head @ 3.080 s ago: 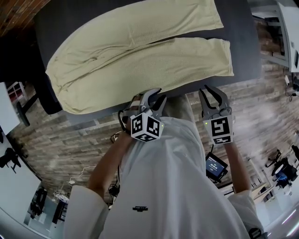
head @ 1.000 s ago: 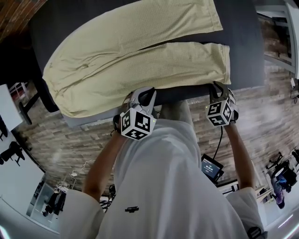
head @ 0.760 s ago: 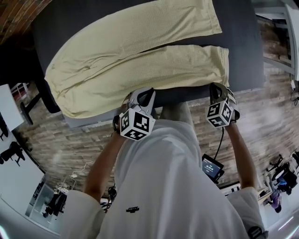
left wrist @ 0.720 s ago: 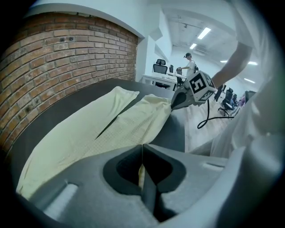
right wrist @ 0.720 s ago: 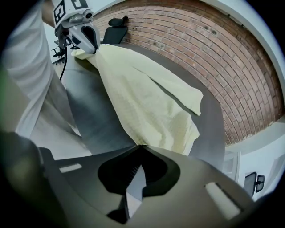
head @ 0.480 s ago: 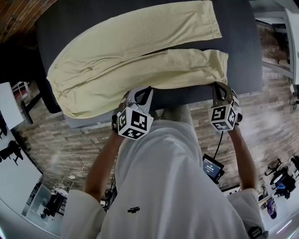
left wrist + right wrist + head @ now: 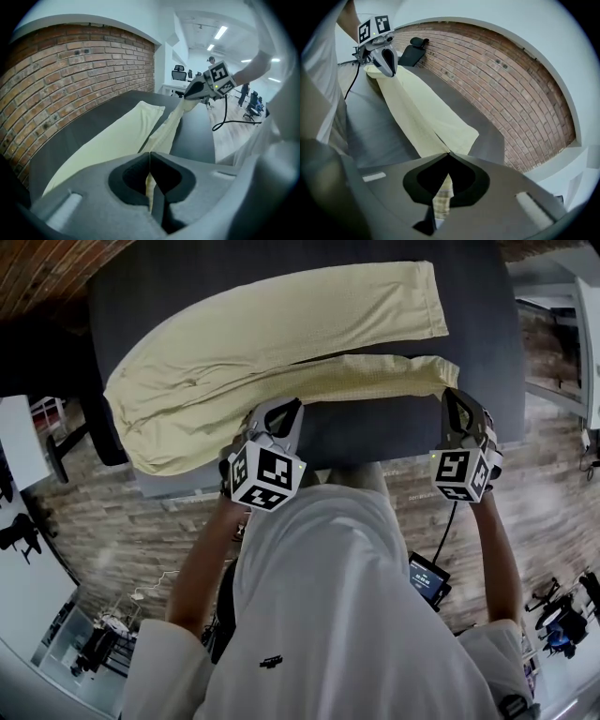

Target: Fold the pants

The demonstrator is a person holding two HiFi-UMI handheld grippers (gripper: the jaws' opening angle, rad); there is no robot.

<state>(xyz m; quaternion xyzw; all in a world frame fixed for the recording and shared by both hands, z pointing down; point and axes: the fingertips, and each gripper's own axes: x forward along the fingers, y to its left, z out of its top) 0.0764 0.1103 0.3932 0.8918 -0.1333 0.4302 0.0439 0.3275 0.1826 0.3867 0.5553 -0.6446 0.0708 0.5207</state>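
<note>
Pale-yellow pants [image 7: 281,343] lie spread on a dark grey table [image 7: 394,432], waist twd the head view's left, hems twd its right. Far leg is flat & smooth. Near leg's front edge is raised off the top and drawn into a narrow, taut ridge btwn the two grippers. At the hip end the left gripper [image 7: 284,409] is clamped on that edge, jaws together w/ a thin fold of cloth pinched btwn them. At the hem corner the right gripper [image 7: 454,396] is closed the same way, w/ a strip of cloth showing in its jaw gap. Fabric looks light, w/ a fine check weave & soft creases round the crotch.

Around: red brick wall [image 7: 501,70] runs along the table's far side. Black chair [image 7: 89,432] stands at the waist end, over a brick-look floor [image 7: 141,512]. Person's white shirt [image 7: 347,615] fills the lower head view & covers part of the table's near edge. Small lit screen [image 7: 429,579] and a black cable [image 7: 446,521] show by the right arm.
</note>
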